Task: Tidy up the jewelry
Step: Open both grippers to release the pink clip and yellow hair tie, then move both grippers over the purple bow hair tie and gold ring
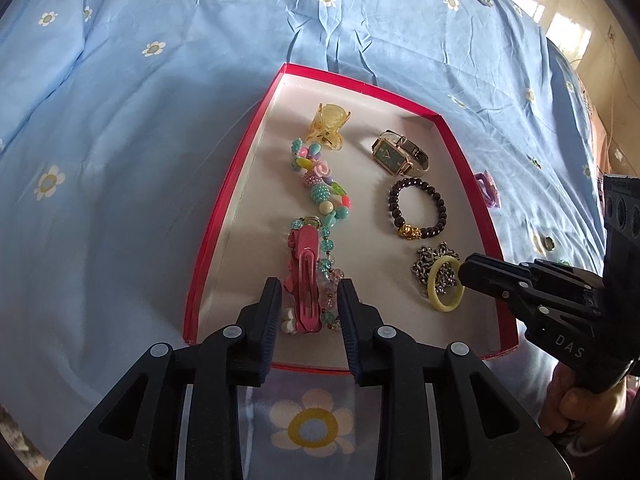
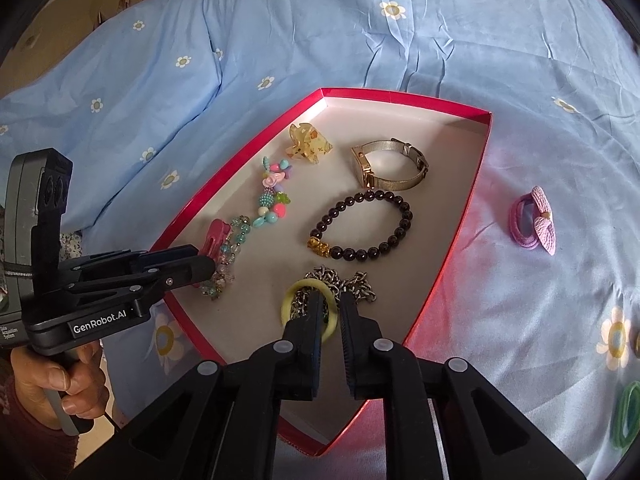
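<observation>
The left gripper [image 1: 308, 300] is hovering with jaws wide around the pink hair clip [image 1: 306, 280]; the right gripper [image 2: 334, 312] is gaping narrowly over the yellow-green ring [image 2: 289, 300]. Most pieces are lying inside the red tray [image 2: 448, 256]; the purple hair tie [image 2: 534, 220] and green bands [image 2: 628, 416] are waiting on the open bedsheet [image 2: 360, 40] beside it.

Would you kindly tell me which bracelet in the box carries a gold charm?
The dark beaded bracelet beside the watch; the pastel bracelet has none.

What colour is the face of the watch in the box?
Dark green, in a gold-toned rectangular case. The watch shows its face best in the left wrist view.
</observation>
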### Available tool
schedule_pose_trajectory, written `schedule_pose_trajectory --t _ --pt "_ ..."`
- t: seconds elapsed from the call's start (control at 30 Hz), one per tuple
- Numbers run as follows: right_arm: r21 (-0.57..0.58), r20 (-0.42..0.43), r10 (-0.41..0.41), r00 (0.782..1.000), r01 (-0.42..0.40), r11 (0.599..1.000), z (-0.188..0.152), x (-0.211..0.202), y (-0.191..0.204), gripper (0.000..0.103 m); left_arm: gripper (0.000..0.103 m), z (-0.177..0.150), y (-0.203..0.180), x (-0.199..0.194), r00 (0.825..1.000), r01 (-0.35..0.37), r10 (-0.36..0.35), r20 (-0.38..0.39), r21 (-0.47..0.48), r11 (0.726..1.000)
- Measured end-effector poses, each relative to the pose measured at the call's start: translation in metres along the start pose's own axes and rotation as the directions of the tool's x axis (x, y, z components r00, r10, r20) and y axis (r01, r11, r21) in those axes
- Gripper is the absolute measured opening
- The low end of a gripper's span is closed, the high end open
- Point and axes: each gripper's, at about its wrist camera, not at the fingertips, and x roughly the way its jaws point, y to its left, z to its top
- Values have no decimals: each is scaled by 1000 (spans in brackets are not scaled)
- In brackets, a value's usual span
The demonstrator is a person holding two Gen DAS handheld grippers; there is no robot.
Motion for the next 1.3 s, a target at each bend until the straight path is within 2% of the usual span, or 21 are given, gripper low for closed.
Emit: schedule_pose_trajectory --t 0.23,0.33,0.6,0.9,1.3 --pt "4 25 3 1000 -3 1000 0 -11 1 21 29 -2 1 -7 1000 -1 1 6 -9 1000" --pt "14 38 5 999 -6 1000 -1 -18 0 28 33 -2 2 -12 1000 1 -1 18 -18 1000" --pt "59 89 -17 996 12 998 -12 -51 -13 37 44 -4 -10 -26 998 40 -38 45 -30 999" --pt "150 123 -91 988 72 986 -34 -89 -51 39 47 -6 -46 -27 996 86 -87 35 29 996" --pt "280 155 -201 967 152 948 -61 -132 -105 39 49 -3 -90 -21 992 124 -126 11 96 988"
